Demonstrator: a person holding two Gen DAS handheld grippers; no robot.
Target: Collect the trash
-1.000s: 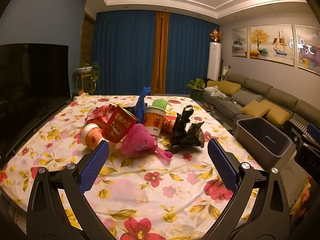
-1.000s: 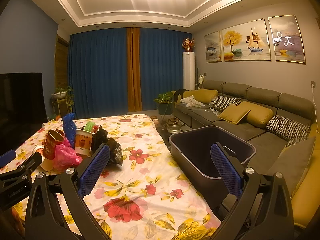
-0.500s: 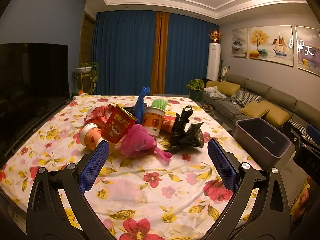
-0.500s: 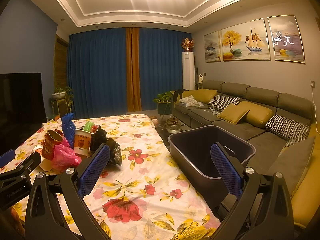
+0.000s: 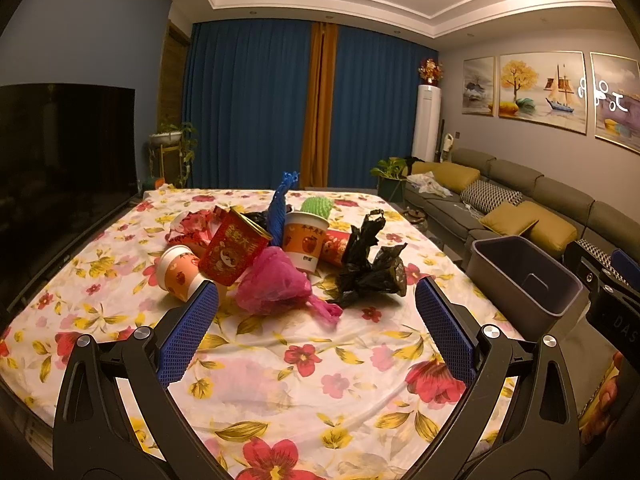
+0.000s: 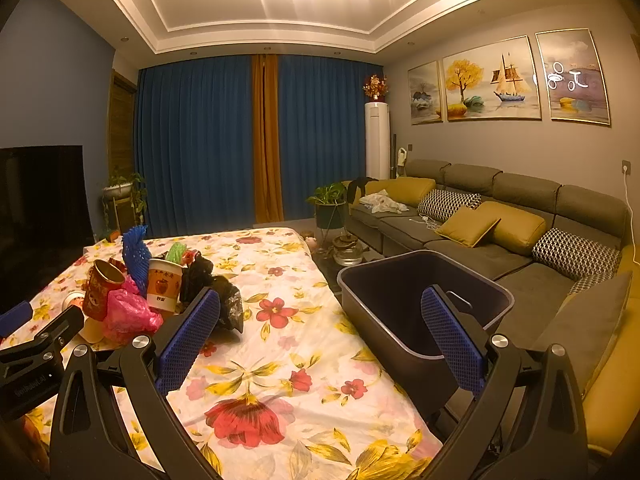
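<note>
Heaped mid-way along the floral tablecloth (image 5: 304,364): pink plastic bag (image 5: 274,282), crumpled black bag (image 5: 372,268), orange paper cup (image 5: 305,240), red tub (image 5: 234,250), blue mesh (image 5: 280,204). Off the cloth's right edge, a grey bin (image 5: 524,280). Near the cloth's front edge, left gripper (image 5: 318,332) and right gripper (image 6: 320,340), fingers spread wide, nothing between them.

White tablecloth (image 5: 304,384) with red, pink, yellow flowers. Crumpled pink plastic bag (image 5: 274,282), crumpled black plastic bag (image 5: 370,270), red-gold printed can (image 5: 232,252), orange-white paper cup (image 5: 306,240), blue foam net (image 5: 280,204). Dark grey plastic bin (image 6: 404,312).
</note>
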